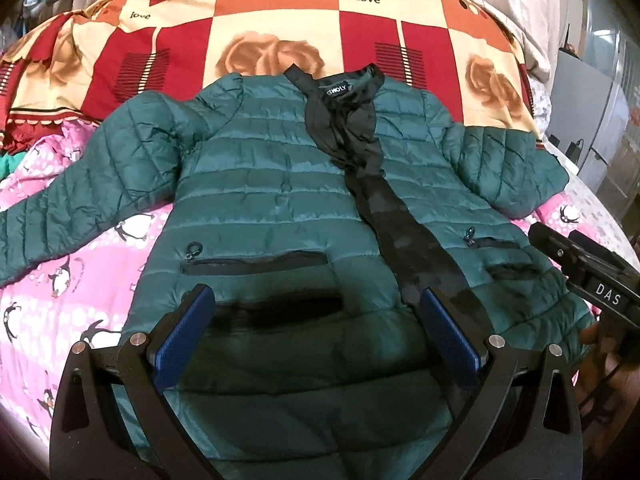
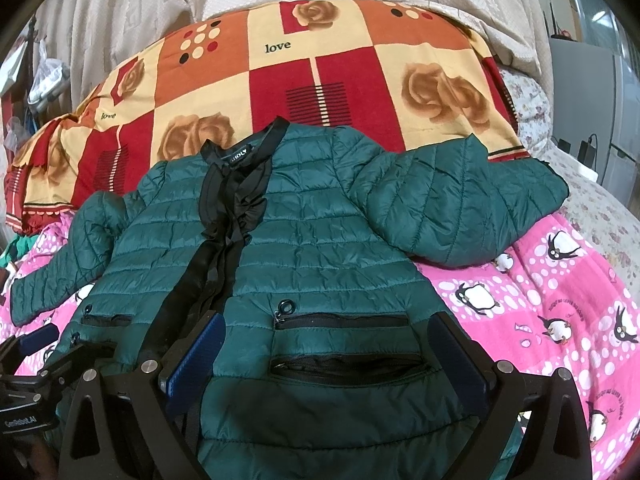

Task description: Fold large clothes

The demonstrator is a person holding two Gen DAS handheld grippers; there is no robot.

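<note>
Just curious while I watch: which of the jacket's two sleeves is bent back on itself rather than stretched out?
The sleeve on the right gripper's side of the green jacket is doubled back, its cuff by the patchwork blanket. The other sleeve stretches straight out across the pink penguin blanket.

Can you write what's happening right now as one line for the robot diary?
stage: before fold | green puffer jacket: flat, front up, on penguin blanket | left claw: open, above hem | right claw: open, above hem

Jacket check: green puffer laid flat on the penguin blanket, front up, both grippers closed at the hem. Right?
Not quite: both grippers are open. The left gripper and right gripper each straddle the green jacket hem with jaws apart, per both wrist views. The rest holds, penguin blanket included.
</note>
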